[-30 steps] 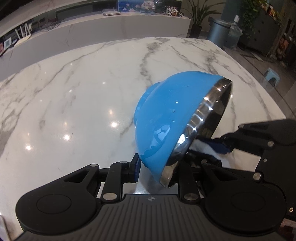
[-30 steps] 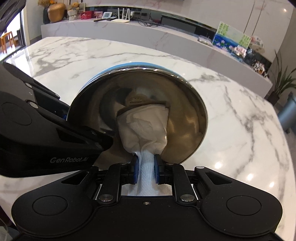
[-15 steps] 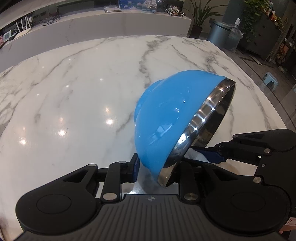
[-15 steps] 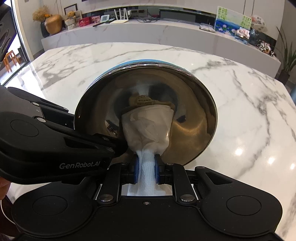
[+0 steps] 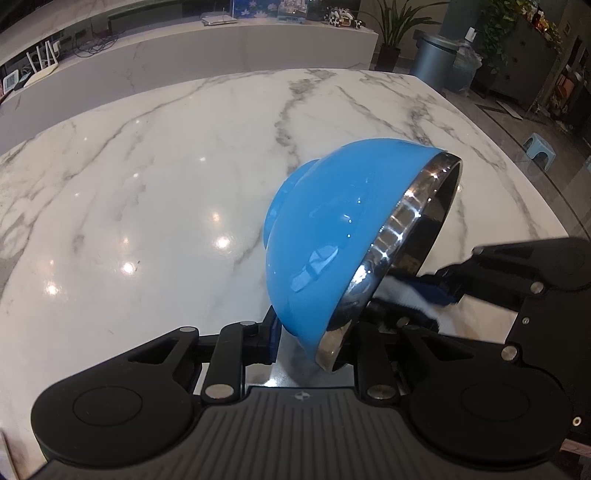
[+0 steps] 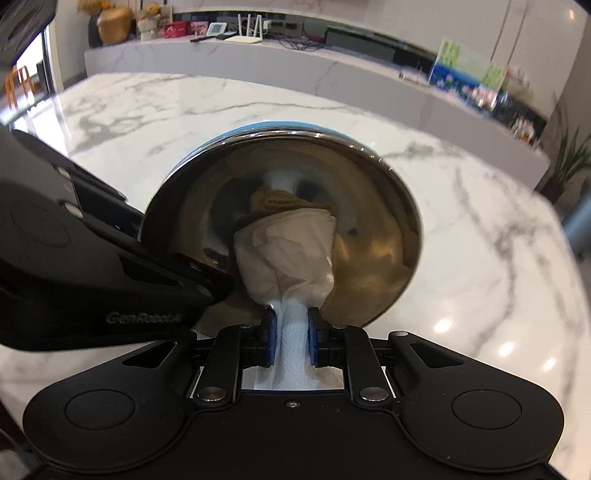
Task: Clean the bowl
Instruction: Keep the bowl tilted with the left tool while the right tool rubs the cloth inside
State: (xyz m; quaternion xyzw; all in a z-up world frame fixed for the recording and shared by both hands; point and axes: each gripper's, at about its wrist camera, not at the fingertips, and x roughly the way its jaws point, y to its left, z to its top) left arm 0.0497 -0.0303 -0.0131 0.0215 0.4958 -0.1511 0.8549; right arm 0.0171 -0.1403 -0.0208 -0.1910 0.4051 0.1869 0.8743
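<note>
The bowl [image 5: 332, 236] is held tipped on its side above the marble table [image 5: 147, 192], blue on the outside with a shiny metal rim and a metal inside. Its open mouth faces the right gripper, and in the right wrist view the whole round inside [image 6: 369, 236] shows, dark and reflective. The left gripper [image 5: 314, 336] has its fingers closed on the lower edge of the bowl, one blue-padded finger against the blue outer wall and the other hidden behind the rim on the inner side.

A wad of white paper towel [image 6: 288, 254] is pressed against the inside of the bowl, near the bottom and lower wall. The right gripper [image 6: 291, 339] clamps the tail of the towel narrowly between its two blue pads [image 6: 269, 341], with more towel trailing back behind the pads. In the left wrist view the right gripper [image 5: 443, 291] reaches in from the right, its tip just at the bowl's mouth.

Beyond the table stand a long marble counter [image 5: 221, 48], a potted plant [image 5: 399, 26] and a grey bin [image 5: 432, 59].
</note>
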